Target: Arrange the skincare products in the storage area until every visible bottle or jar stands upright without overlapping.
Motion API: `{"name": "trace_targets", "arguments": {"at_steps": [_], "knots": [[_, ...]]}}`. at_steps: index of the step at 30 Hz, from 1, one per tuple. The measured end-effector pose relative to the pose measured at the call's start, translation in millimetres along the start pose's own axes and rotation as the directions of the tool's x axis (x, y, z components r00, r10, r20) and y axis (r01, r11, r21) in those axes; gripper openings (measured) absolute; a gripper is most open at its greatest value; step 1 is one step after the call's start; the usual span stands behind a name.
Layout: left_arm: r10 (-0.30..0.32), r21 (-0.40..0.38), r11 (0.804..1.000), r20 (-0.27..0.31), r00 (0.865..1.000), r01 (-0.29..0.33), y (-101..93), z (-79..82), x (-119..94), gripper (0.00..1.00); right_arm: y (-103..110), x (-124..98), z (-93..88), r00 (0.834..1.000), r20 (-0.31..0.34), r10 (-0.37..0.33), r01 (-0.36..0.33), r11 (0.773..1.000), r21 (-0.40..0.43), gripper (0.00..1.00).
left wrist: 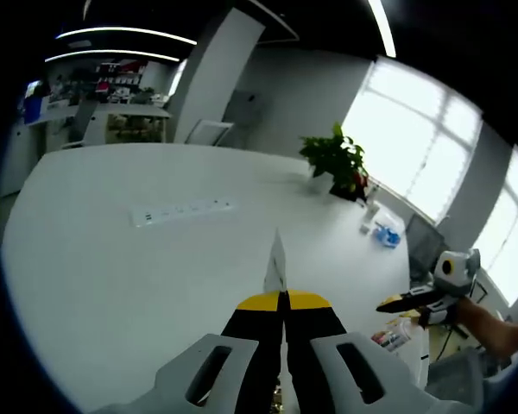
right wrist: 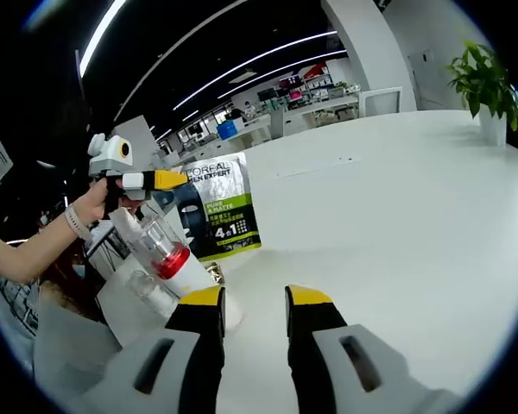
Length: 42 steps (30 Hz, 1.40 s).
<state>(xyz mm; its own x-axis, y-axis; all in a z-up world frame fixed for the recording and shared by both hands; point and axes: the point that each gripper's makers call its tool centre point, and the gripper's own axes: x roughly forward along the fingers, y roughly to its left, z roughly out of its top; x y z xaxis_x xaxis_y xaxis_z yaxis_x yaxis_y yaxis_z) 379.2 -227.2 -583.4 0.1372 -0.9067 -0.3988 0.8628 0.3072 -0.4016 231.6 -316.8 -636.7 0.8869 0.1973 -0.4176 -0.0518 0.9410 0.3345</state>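
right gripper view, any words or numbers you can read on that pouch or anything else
"L'OREAL" on the dark and green pouch, top line.
"MEN EXPERT" just below it on the same pouch.
"4 in 1" in large print low on the pouch.
The small print between them is too blurred to read.
The red-banded bottle shows no readable text.

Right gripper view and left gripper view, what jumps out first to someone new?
In the right gripper view, a L'Oreal Men Expert pack stands at the white table's near-left edge, beside a clear red-banded bottle. The left hand-held gripper points shut across the bare tabletop toward a potted plant.
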Motion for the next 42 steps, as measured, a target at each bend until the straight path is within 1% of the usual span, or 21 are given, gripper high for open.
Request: {"name": "trace_targets", "arguments": {"at_steps": [5, 8, 10, 12, 16, 18, 21, 26, 29, 32, 36, 40, 41, 42], "knots": [[0.009, 0.023, 1.000, 0.022, 1.000, -0.010, 5.2, 7.3, -18.5, 0.00, 14.6, -6.4, 18.1, 0.999, 0.039, 0.021, -0.020, 0.999, -0.025, 0.27], [0.021, 0.056, 0.998, 0.035, 0.999, -0.023, 9.4, 12.7, -30.3, 0.00, 26.0, -10.1, 29.4, 0.997, 0.067, 0.036, -0.033, 0.998, -0.048, 0.26], [0.022, 0.074, 0.997, 0.034, 0.999, -0.025, 10.3, 13.7, -35.9, 0.00, 33.5, -12.8, 37.4, 0.995, 0.093, 0.048, -0.042, 0.997, -0.064, 0.26], [0.025, 0.088, 0.996, 0.035, 0.999, -0.028, 10.5, 13.8, -43.7, 0.00, 39.0, -14.7, 42.0, 0.993, 0.104, 0.058, -0.050, 0.996, -0.073, 0.25], [0.035, 0.125, 0.991, 0.035, 0.999, -0.039, 12.9, 13.2, -56.4, 0.00, 52.6, -16.4, 50.4, 0.989, 0.123, 0.086, -0.075, 0.993, -0.089, 0.26], [0.036, 0.128, 0.991, 0.032, 0.999, -0.040, 14.3, 13.4, -61.8, 0.00, 59.5, -17.1, 54.2, 0.986, 0.134, 0.099, -0.085, 0.991, -0.102, 0.26], [0.042, 0.148, 0.988, 0.036, 0.998, -0.047, 14.3, 14.0, -69.9, 0.00, 67.9, -17.8, 58.4, 0.983, 0.142, 0.116, -0.099, 0.988, -0.116, 0.25], [0.048, 0.177, 0.983, 0.044, 0.998, -0.055, 9.2, 14.6, -86.1, 0.00, 83.5, -19.4, 63.4, 0.979, 0.141, 0.150, -0.127, 0.980, -0.154, 0.25], [0.055, 0.194, 0.979, 0.048, 0.997, -0.063, 6.8, 14.3, -93.5, 0.00, 91.1, -21.9, 68.4, 0.974, 0.154, 0.168, -0.141, 0.976, -0.168, 0.25], [0.077, 0.245, 0.966, 0.038, 0.996, -0.084, 4.6, 8.4, -103.5, 0.00, 96.8, -22.8, 72.4, 0.969, 0.160, 0.188, -0.159, 0.971, -0.179, 0.24], [0.076, 0.241, 0.967, 0.031, 0.997, -0.081, 1.8, -1.6, -112.9, 0.00, 108.3, -20.2, 70.6, 0.964, 0.143, 0.223, -0.193, 0.961, -0.196, 0.24], [0.070, 0.239, 0.968, 0.041, 0.997, -0.078, -6.5, -5.3, -124.5, 0.00, 126.6, -18.5, 68.6, 0.954, 0.124, 0.273, -0.243, 0.946, -0.216, 0.24], [0.072, 0.244, 0.966, 0.045, 0.996, -0.081, -8.3, -5.6, -126.7, 0.00, 130.4, -18.4, 68.8, 0.950, 0.123, 0.285, -0.254, 0.942, -0.220, 0.24], [0.088, 0.253, 0.962, 0.053, 0.995, -0.098, -8.0, -5.4, -130.0, 0.00, 133.6, -18.3, 68.9, 0.948, 0.122, 0.294, -0.263, 0.939, -0.222, 0.24]]}}
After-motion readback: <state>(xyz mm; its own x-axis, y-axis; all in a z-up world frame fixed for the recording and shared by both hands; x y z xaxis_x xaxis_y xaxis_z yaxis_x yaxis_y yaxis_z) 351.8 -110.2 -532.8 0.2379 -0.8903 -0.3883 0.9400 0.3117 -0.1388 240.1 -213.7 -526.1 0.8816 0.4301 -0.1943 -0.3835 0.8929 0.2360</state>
